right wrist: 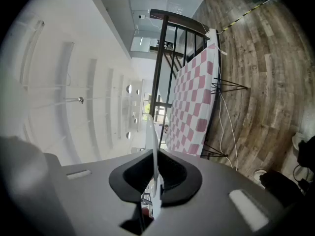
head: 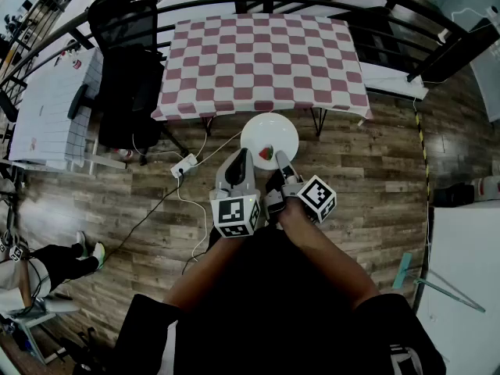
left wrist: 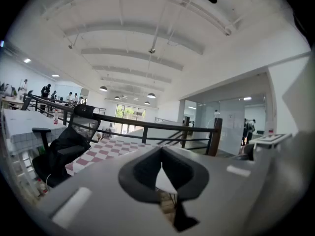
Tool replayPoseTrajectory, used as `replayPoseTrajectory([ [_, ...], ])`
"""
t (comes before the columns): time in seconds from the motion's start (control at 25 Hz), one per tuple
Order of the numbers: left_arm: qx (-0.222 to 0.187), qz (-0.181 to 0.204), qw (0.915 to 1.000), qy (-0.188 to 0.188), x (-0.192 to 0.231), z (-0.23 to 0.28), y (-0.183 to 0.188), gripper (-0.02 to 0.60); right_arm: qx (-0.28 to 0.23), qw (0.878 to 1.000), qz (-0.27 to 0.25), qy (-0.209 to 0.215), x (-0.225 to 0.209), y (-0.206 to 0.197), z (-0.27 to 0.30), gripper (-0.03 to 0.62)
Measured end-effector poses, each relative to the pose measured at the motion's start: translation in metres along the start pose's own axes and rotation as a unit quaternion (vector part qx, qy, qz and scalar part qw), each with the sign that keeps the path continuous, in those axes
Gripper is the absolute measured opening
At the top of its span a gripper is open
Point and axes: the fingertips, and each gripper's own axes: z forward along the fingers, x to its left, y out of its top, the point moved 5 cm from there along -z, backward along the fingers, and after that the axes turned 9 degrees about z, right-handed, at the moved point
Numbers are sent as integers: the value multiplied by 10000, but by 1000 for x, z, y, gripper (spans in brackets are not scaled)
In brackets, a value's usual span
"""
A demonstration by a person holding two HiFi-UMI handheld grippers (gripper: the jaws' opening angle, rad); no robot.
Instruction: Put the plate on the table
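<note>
Head view: the round white ceramic plate [head: 269,133] hangs over the wooden plank floor [head: 375,170], just short of the red-and-white checked bench [head: 262,61]. The right claw [head: 279,162] is at its near rim, and the left claw [head: 241,162] is just beside it.

Left gripper view: the jaws meet on nothing, with a patch of white plate showing behind them.

Right gripper view: only here is the grip plain, the jaws clamped on the plate's thin rim, seen edge-on.

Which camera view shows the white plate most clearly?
The head view: the whole round plate shows from above, held at its near rim by the right gripper. The right gripper view shows it only edge-on, a thin white strip between closed jaws. The left gripper view shows just a small white patch behind its jaws.
</note>
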Motion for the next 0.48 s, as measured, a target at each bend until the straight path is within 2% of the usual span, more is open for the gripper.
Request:
replayPoseTrajectory([
  [0.24,-85,8,10000,-21,-7,-4,-1,8,29,10000,-3,55,0,4,-8,17],
  [0.48,-143,169,9997,-37,-15,-5,3,8,-213,9995,55,213,4,20,-19,18],
])
